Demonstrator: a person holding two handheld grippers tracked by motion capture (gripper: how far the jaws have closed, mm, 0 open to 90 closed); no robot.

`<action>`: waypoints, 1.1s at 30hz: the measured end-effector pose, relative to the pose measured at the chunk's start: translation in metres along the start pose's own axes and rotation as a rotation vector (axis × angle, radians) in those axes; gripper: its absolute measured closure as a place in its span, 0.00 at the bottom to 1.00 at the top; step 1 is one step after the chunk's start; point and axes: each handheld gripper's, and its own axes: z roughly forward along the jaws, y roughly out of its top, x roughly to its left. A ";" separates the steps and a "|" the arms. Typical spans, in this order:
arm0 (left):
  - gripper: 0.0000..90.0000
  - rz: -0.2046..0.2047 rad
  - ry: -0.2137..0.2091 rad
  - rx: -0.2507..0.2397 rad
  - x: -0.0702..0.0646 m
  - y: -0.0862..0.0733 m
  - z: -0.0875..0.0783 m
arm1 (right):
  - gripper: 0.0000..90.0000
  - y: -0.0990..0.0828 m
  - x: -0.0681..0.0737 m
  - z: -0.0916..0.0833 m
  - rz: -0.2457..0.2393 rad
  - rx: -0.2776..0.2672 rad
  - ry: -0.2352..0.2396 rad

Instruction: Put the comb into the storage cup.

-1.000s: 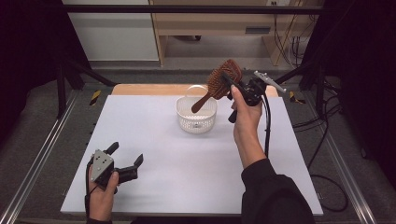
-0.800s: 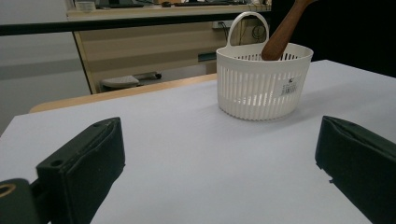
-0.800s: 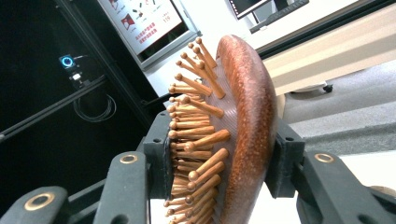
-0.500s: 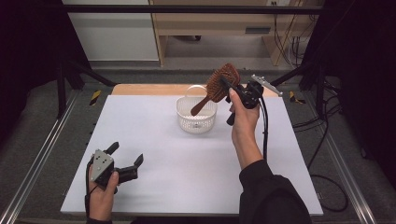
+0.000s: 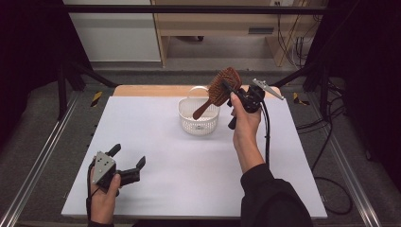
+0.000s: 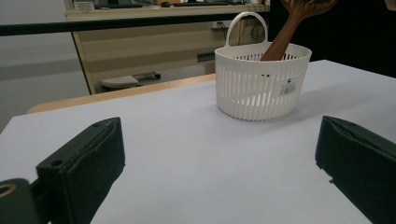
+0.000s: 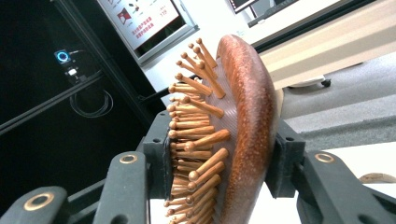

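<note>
Pinching the wooden hairbrush (image 5: 222,87) above the basket (image 5: 198,116), raised right tool (image 5: 230,91); left tool (image 5: 128,162) spread.

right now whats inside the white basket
The wooden hairbrush's handle dips into the white basket; its head is gripped above by the right gripper. The slatted wall hides the basket floor.

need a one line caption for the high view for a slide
Right gripper holds a wooden hairbrush by its head, handle dipping into the white basket; left gripper rests open on the table.
</note>
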 end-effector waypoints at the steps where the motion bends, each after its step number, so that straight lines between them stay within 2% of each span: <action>1: 0.02 0.000 0.000 -0.001 0.000 0.000 0.000 | 0.59 -0.001 0.000 0.000 0.004 0.000 0.000; 33: 0.02 -0.003 -0.001 -0.003 0.001 0.000 -0.001 | 0.58 -0.034 -0.002 0.015 0.013 0.009 0.012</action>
